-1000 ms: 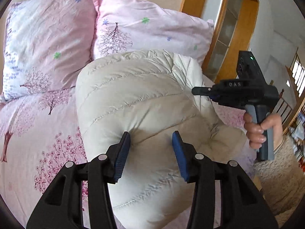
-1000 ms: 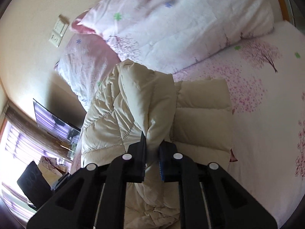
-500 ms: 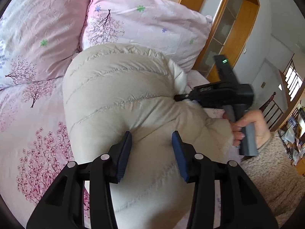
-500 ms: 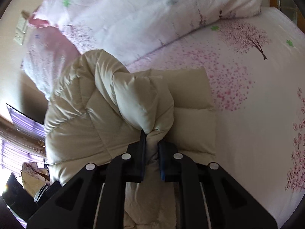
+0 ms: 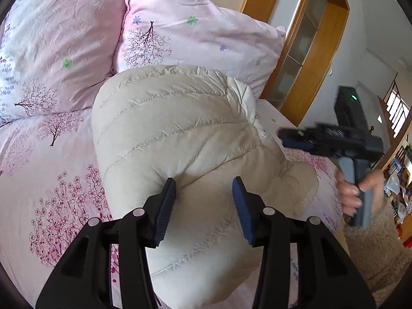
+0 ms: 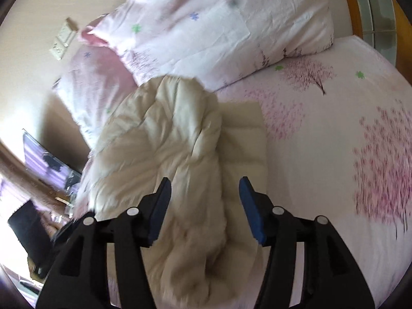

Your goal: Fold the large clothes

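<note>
A cream quilted puffer jacket (image 5: 180,134) lies bunched on the pink flowered bed. My left gripper (image 5: 204,182) is closed on a thick bulge of it, and creases run out from the left pad. In the left wrist view my right gripper (image 5: 291,136) hangs blurred to the right of the jacket, clear of it. In the right wrist view that right gripper (image 6: 205,182) has its jaws opening wide above the jacket (image 6: 159,139). The pads touch no cloth, and a flat folded part (image 6: 244,139) lies beside the heap.
Two pink flowered pillows (image 5: 64,46) (image 5: 195,41) lean at the head of the bed. The bedsheet (image 5: 51,180) spreads left of the jacket. A wooden cabinet frame (image 5: 316,59) stands behind on the right. A person's hand (image 5: 352,193) holds the right gripper's handle over beige carpet (image 5: 373,257).
The right gripper let go of the jacket fold it pinched, its jaws spread apart and it drew back to the right. The released fold sank onto the heap. The left gripper kept its hold.
</note>
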The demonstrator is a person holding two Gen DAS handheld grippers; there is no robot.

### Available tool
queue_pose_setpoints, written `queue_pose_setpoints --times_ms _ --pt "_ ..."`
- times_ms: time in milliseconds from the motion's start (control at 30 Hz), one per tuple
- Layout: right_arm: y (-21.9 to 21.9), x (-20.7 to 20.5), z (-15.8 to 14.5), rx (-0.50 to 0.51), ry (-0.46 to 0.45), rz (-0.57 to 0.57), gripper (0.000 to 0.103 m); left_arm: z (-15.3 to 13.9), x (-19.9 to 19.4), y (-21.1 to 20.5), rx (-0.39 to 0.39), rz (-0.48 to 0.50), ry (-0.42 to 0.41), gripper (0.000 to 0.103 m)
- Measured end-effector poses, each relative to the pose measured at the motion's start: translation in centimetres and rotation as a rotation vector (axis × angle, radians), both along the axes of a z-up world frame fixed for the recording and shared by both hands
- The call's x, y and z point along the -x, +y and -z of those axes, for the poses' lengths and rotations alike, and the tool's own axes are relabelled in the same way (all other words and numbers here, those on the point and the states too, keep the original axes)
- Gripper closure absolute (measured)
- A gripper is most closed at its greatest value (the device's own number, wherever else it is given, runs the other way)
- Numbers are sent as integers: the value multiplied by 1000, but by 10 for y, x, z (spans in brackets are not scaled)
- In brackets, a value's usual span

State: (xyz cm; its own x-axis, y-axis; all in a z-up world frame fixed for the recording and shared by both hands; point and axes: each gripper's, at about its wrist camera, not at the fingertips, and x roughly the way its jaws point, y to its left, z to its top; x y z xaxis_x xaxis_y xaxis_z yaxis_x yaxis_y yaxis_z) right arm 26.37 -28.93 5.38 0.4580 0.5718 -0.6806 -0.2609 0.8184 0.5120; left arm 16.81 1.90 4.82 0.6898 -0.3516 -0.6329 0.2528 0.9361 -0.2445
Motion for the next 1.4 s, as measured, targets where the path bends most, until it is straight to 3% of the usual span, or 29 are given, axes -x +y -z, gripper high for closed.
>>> queue_pose_setpoints --times_ms 167,233,367,500,567,667,733,800,967,1100,1167,1200,1333,1400 --pt "-3 27 8 -40 26 -48 52 0 1 1 2 -4 1 57" --pt "0 34 12 -22 23 -56 90 1 1 0 -3 -6 2 56" --pt "-9 39 31 4 44 -12 96 3 2 -1 2 9 8 55" --pt "-15 38 58 22 109 20 96 -6 4 4 65 37 6 55" --pt "-16 37 60 22 126 15 96 -14 2 11 89 40 -3 55" --pt "-24 31 40 4 113 14 84 -21 -6 23 40 4 -18 54" --pt "-32 19 16 -39 73 31 57 -25 -17 31 -4 -20 -19 54" --pt "-36 2 -4 -79 28 44 39 -27 -30 38 -31 -32 -12 54" --pt "-14 -64 -27 -152 36 5 39 -31 -66 54 -19 -47 0 54" --pt "11 -108 -17 -143 105 2 39 -33 -88 68 34 -81 11 54" --pt "22 -118 -10 -151 111 -8 64 -33 -96 71 57 -88 21 54" --pt "25 -120 -8 -155 106 -13 84 -33 -99 70 55 -89 25 54" --pt "20 -111 -6 -57 55 43 90 -30 -115 56 -30 -87 27 54" --pt "16 -113 4 -11 90 76 90 -23 -121 51 -47 -86 44 54"
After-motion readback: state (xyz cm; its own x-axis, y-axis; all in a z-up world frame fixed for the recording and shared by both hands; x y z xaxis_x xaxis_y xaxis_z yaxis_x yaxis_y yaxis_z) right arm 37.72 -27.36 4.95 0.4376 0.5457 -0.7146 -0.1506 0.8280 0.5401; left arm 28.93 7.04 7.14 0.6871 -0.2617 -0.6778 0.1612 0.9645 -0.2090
